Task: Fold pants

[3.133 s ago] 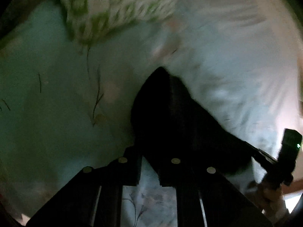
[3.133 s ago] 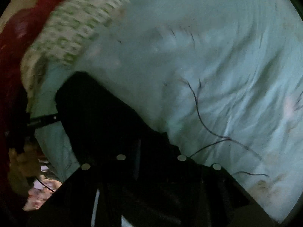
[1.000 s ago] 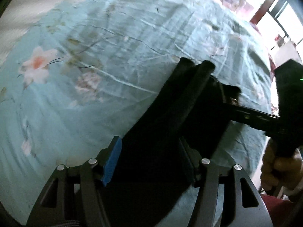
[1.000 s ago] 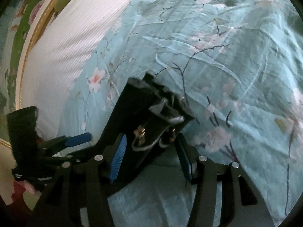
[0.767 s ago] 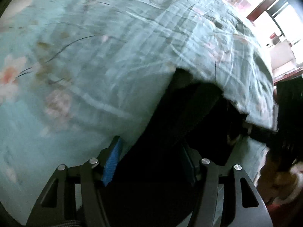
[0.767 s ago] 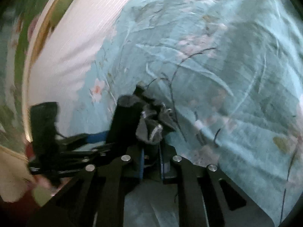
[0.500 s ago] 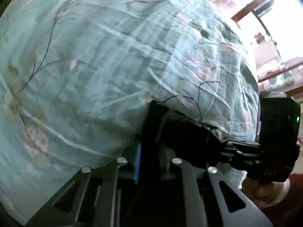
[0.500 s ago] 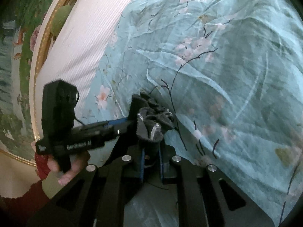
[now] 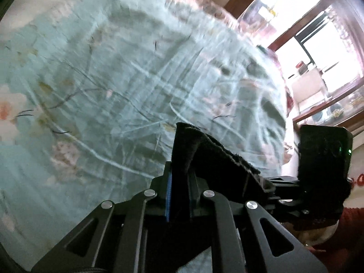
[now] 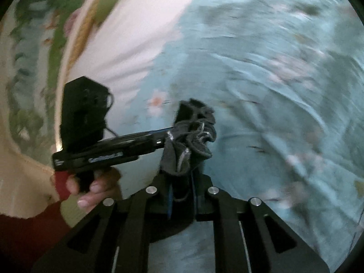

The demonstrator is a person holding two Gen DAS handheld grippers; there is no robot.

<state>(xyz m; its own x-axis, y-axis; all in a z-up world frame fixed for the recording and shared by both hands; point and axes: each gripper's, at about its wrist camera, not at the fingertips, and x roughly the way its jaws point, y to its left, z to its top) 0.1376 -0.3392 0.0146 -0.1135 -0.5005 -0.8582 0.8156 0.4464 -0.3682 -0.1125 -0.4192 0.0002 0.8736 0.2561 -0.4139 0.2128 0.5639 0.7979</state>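
On floral bedsheet: black pants, one edge. Left gripper and right gripper, wide apart a second ago, now clamp it. Edge judged ready to carry over for next fold.

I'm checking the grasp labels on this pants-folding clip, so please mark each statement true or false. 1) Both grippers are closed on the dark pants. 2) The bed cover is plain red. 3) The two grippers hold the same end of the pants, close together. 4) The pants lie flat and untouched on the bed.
1) True. The left gripper and the right gripper each pinch the black pants.
2) False. The bed cover is pale teal with a floral print.
3) True. The right wrist view shows the left gripper's fingers reaching the bunched fabric just above the right gripper.
4) False. The pants are gripped by both grippers, bunched up above the cover.
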